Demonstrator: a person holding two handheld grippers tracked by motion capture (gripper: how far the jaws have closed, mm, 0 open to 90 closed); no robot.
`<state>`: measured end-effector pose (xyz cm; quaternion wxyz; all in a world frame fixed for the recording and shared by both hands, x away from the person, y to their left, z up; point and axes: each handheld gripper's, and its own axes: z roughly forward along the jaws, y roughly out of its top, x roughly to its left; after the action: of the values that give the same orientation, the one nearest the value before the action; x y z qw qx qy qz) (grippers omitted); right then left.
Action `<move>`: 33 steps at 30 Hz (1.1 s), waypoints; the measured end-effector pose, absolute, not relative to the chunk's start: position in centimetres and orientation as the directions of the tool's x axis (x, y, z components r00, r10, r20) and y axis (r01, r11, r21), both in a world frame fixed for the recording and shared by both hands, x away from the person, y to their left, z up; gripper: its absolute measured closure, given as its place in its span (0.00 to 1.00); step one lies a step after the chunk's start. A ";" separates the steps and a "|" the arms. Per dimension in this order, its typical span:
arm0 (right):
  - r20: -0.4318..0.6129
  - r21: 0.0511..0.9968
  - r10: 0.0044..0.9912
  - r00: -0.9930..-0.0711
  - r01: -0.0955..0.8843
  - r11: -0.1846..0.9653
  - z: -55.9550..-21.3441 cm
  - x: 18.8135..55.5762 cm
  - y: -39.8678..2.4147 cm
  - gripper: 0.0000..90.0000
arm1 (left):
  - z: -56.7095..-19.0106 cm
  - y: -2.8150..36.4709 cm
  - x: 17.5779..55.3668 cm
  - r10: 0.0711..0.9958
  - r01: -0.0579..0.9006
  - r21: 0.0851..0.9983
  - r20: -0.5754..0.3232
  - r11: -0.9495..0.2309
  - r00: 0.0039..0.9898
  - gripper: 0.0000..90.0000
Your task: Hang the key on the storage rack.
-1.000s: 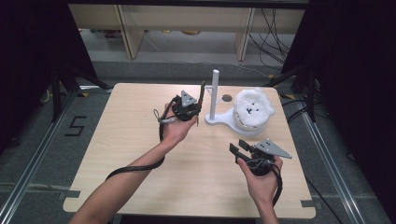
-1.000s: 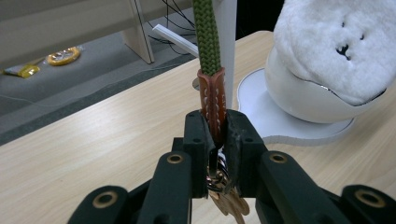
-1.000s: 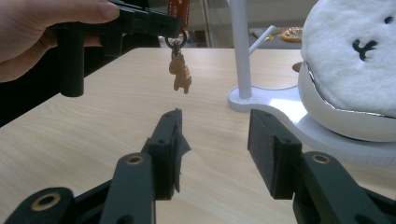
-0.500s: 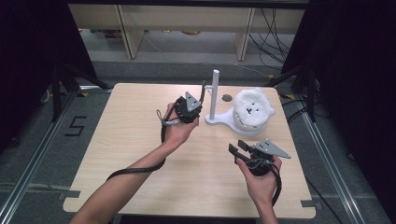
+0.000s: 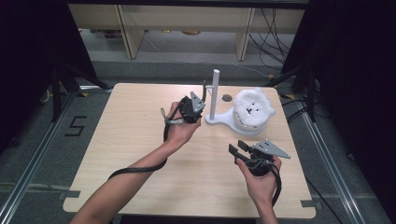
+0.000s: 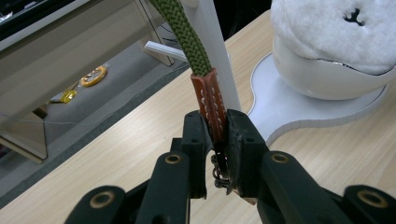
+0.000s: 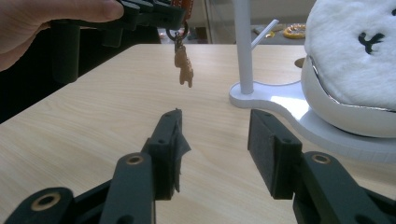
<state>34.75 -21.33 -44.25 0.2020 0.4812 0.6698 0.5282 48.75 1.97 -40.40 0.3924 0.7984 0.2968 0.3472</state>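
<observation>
Keychain strap (image 6: pixel 211 105), a green braided cord ending in a brown stitched tab, is being pinched at that tab by the left gripper (image 6: pixel 215 135), which is holding it up beside the white post (image 5: pixel 215 93) of a stand (image 5: pixel 223 120) at the far side of the desk (image 5: pixel 116 140). From the right gripper's camera a small tan charm (image 7: pixel 183 66) is dangling under the ring, clear of the desk. The right gripper (image 7: pixel 215 140) is waiting nearer the person, jaws apart and empty. Beside the post a fluffy white plush (image 5: pixel 253 108) is sitting on the stand. It looks like a hanging step; the post's peg is hard to make out, so the next move probably calls for lifting the loop over it.
</observation>
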 end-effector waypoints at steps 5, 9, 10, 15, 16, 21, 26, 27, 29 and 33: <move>0.204 0.914 0.856 -0.476 0.406 0.008 -44.5 35.0 -21.4 0.62 | -40.2 1.7 48.5 0.736 0.187 0.820 0.354 -0.541 0.576 0.85; 0.191 0.918 0.858 -0.478 0.395 0.016 -44.5 35.0 -21.4 0.62 | -40.0 1.6 48.3 0.727 0.167 0.810 0.387 -0.562 0.567 0.84; 0.193 0.917 0.858 -0.476 0.399 0.015 -44.5 35.0 -21.4 0.62 | -40.0 1.6 48.3 0.725 0.161 0.807 0.397 -0.568 0.563 0.84; 0.198 0.913 0.857 -0.476 0.407 0.016 -44.5 35.0 -21.4 0.62 | -39.9 1.3 48.1 0.703 0.127 0.781 0.462 -0.612 0.541 0.84; 0.200 0.914 0.854 -0.480 0.405 0.013 -44.5 35.0 -21.4 0.62 | -39.9 1.2 48.1 0.698 0.120 0.777 0.472 -0.618 0.538 0.84; 0.209 0.910 0.854 -0.476 0.414 0.008 -44.5 35.0 -21.3 0.61 | -39.9 0.9 48.2 0.688 0.122 0.763 0.486 -0.635 0.539 0.84; 0.224 0.904 0.851 -0.475 0.427 0.000 -44.6 35.0 -21.2 0.61 | -40.0 0.7 48.5 0.673 0.119 0.742 0.512 -0.660 0.534 0.84; 0.219 0.905 0.852 -0.475 0.425 0.005 -44.7 35.0 -21.2 0.61 | -40.0 0.7 48.5 0.673 0.119 0.742 0.513 -0.660 0.533 0.84; 0.198 0.911 0.856 -0.477 0.411 0.019 -44.8 35.1 -21.3 0.61 | -40.1 0.6 48.5 0.661 0.112 0.729 0.530 -0.675 0.531 0.85; 0.249 0.889 0.857 -0.451 0.458 -0.017 -44.6 34.8 -21.1 0.61 | -40.3 0.4 48.2 0.634 0.089 0.701 0.573 -0.707 0.520 0.85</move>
<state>34.77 -21.10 -44.56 0.1919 0.4876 0.6741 0.5205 48.18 0.38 -40.26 0.3116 0.8141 0.2221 0.4369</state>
